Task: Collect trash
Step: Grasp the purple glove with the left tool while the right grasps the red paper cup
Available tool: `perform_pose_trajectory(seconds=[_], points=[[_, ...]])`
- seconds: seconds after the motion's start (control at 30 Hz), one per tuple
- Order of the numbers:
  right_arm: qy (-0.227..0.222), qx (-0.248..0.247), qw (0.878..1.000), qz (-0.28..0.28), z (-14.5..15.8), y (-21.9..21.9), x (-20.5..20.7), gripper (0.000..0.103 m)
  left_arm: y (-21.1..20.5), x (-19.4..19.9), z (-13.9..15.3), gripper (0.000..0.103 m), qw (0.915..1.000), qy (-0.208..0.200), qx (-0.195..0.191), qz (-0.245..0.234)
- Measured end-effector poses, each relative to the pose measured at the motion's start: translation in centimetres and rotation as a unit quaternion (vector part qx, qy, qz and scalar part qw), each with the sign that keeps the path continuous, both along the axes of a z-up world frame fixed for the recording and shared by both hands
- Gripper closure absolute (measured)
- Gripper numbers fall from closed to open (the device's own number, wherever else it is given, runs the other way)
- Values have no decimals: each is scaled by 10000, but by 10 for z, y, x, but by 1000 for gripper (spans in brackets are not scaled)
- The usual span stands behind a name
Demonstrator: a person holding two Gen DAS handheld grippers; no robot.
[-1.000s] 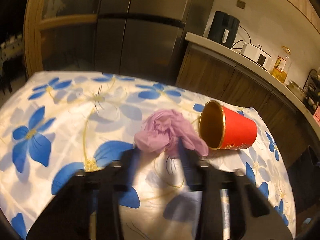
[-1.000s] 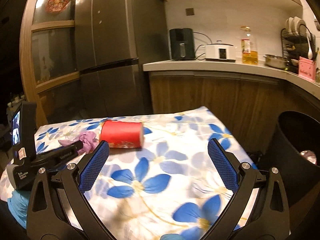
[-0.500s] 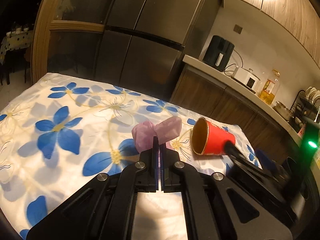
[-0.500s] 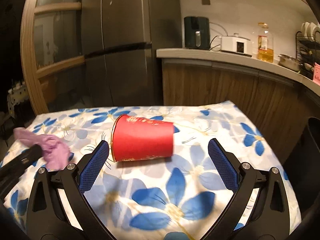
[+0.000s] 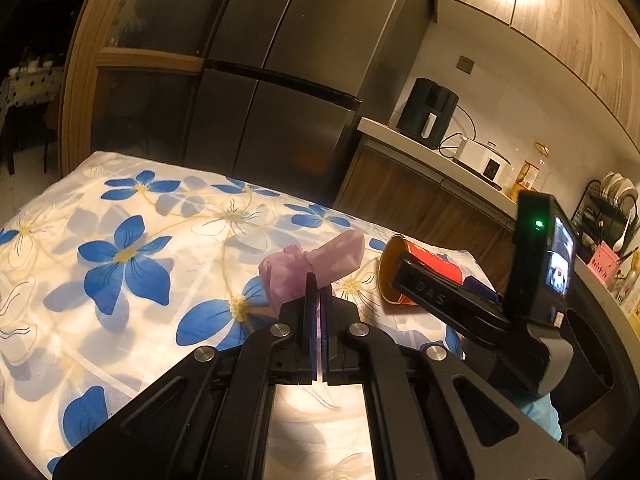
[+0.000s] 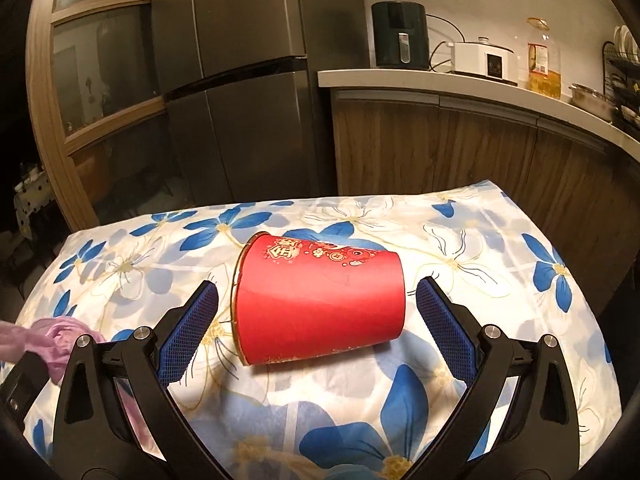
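A crumpled pink wrapper [image 5: 310, 266] is pinched in the closed left tongs [image 5: 316, 294] above the flower-patterned bench [image 5: 120, 220], apparently for disposal, while a red paper cup [image 6: 320, 304], lying on its side, is straddled untouched by the wide-open right tongs [image 6: 316, 320].

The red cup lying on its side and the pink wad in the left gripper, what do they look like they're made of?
Red cup: probably coated paper. It has a smooth, faintly glossy wall, printed gold motifs and a thin rolled rim.

Pink wad: likely thin plastic film or tissue. It is crumpled, soft and slightly translucent where the left gripper pinches it. I can't tell which.
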State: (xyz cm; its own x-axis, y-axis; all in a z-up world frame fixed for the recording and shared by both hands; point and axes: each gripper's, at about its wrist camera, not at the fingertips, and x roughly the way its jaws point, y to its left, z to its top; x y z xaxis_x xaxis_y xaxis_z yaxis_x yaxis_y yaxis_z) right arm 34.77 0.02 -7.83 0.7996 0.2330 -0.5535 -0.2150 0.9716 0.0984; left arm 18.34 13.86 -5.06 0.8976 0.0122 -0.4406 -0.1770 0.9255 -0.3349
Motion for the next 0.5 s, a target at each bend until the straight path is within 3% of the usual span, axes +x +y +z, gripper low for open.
perform_pose_trajectory(seconds=[0.17,0.3,0.5], points=[[75,-48,10000,-25,-3,2,3,6,-1,-1,-1,102,10000,-16,4,-21],[95,-77,9999,-33,-4,2,4,19,-3,-1,-1,102,10000,0,18,-29],[-90,-121,9999,42,1,4,-4,20,-4,-2,-2,102,10000,16,26,-35]])
